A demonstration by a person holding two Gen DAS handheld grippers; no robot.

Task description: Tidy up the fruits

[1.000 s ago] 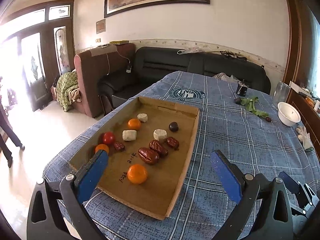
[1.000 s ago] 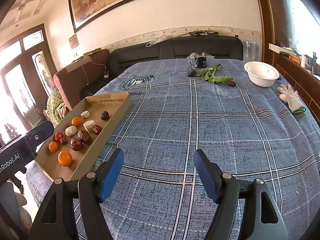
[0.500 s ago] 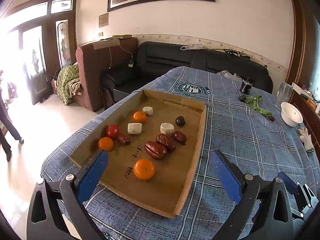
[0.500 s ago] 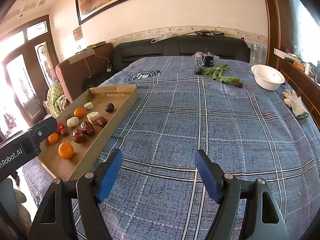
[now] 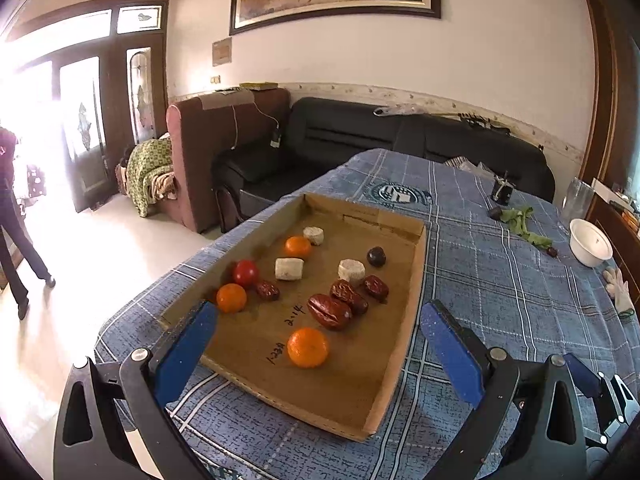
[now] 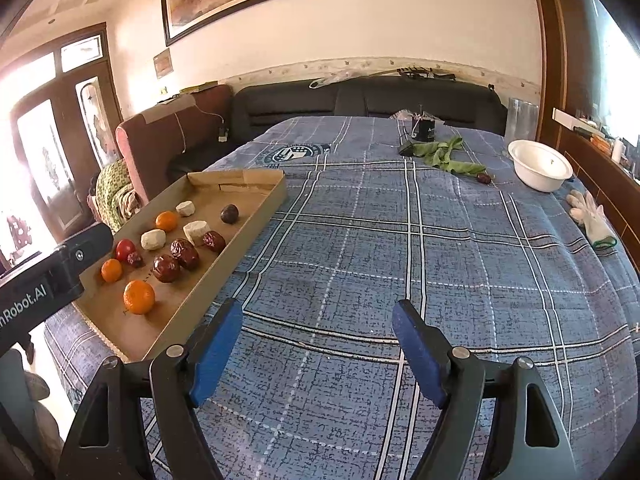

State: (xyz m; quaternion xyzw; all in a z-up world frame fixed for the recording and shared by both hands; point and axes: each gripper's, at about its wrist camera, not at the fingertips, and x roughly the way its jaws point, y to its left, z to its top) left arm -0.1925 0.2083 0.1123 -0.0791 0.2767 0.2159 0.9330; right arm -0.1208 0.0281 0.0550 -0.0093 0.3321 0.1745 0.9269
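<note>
While both tools hang above the counter, each is released, blue pads spread, nothing between them. Left tool (image 5: 318,344) sits over the near end of the cardboard tray (image 5: 414,276), nearest tangerine (image 5: 308,347) just ahead of it. Beyond: three red dates (image 5: 330,312) clustered mid-tray, a tomato (image 5: 245,273), two more tangerines, three white chunks, one dark plum (image 5: 376,256) toward the far end. Right tool (image 6: 318,350) is over bare plaid cloth (image 6: 400,240), tray to its left. White bowl (image 6: 540,166) and glove (image 6: 592,220) lie far right.
</note>
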